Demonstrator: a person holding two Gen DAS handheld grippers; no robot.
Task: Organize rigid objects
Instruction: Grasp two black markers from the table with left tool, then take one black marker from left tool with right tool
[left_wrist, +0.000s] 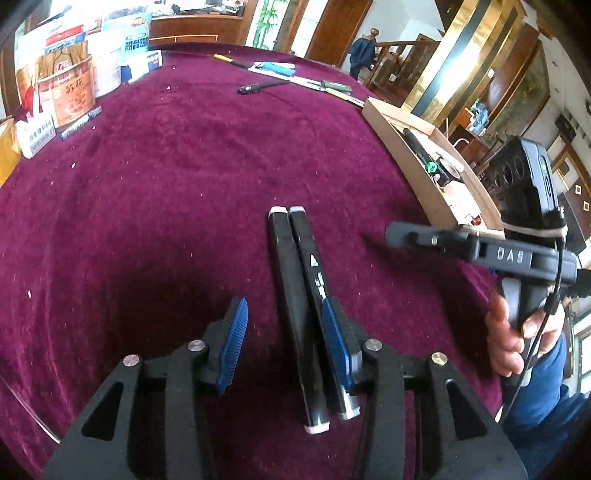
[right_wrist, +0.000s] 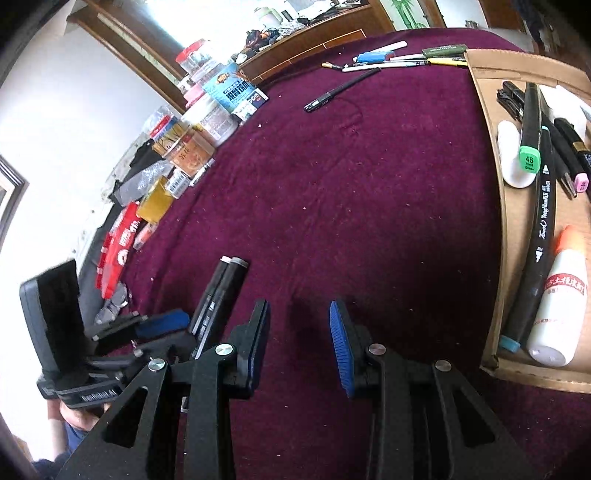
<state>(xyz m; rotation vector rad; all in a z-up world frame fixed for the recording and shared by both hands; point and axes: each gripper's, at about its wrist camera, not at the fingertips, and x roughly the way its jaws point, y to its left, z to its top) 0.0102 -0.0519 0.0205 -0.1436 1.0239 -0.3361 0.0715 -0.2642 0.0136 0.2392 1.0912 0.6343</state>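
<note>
While unclamped, markers (left_wrist: 295, 295) between jaws.

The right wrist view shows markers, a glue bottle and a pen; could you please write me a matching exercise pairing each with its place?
Things:
1. green-capped marker
2. white glue bottle
3. black pen
4. two black markers

Places:
A. alone on the bare maroon cloth, far side
B. beside the left gripper's pad
C. near corner of the cardboard box
D. in the box, cap resting over a white object

Pairs: 1-D, 2-C, 3-A, 4-B
</note>
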